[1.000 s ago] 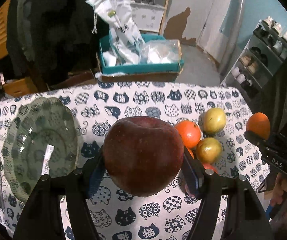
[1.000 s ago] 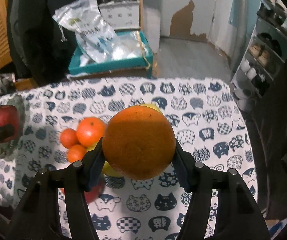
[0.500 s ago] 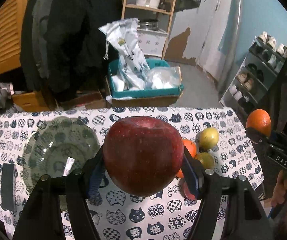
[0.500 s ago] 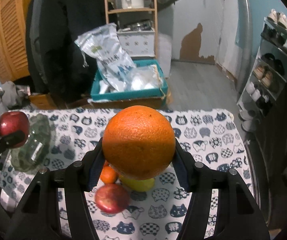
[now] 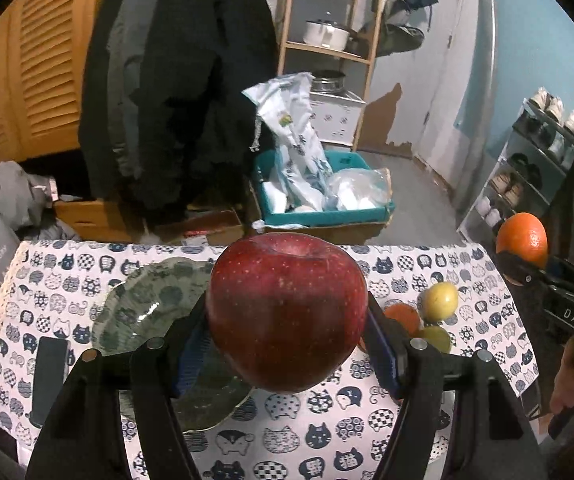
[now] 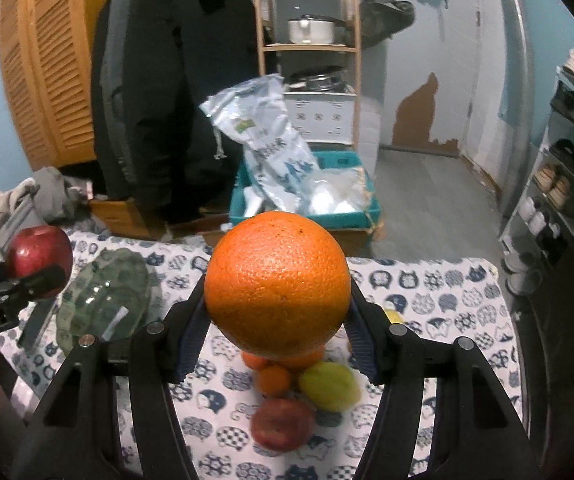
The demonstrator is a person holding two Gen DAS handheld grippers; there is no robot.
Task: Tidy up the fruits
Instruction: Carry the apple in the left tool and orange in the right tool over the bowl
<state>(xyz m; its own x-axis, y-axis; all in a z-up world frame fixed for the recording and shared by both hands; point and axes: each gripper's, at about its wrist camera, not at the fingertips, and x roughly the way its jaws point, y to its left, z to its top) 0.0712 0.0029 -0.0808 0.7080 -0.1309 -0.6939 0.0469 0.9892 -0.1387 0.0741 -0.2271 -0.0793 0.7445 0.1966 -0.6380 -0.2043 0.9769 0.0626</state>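
My left gripper (image 5: 287,340) is shut on a big red apple (image 5: 287,312), held high above the table; it also shows in the right wrist view (image 6: 39,258). My right gripper (image 6: 277,328) is shut on a large orange (image 6: 277,282), also seen in the left wrist view (image 5: 522,238). A green glass plate (image 5: 143,304) lies on the cat-print tablecloth (image 5: 319,420) at the left. A pile of fruit sits at the right: a small orange (image 6: 273,380), a yellow-green fruit (image 6: 329,386), a red apple (image 6: 283,424).
A dark phone (image 5: 49,376) lies left of the plate. Behind the table stand a teal crate (image 5: 327,216) with plastic bags, a wooden shelf (image 5: 331,52), hanging dark coats (image 5: 175,92) and a shoe rack (image 5: 535,172) at the right.
Both grippers have risen well above the table with their fruits still held. The table, plate and fruit pile now look smaller and lower in both views.
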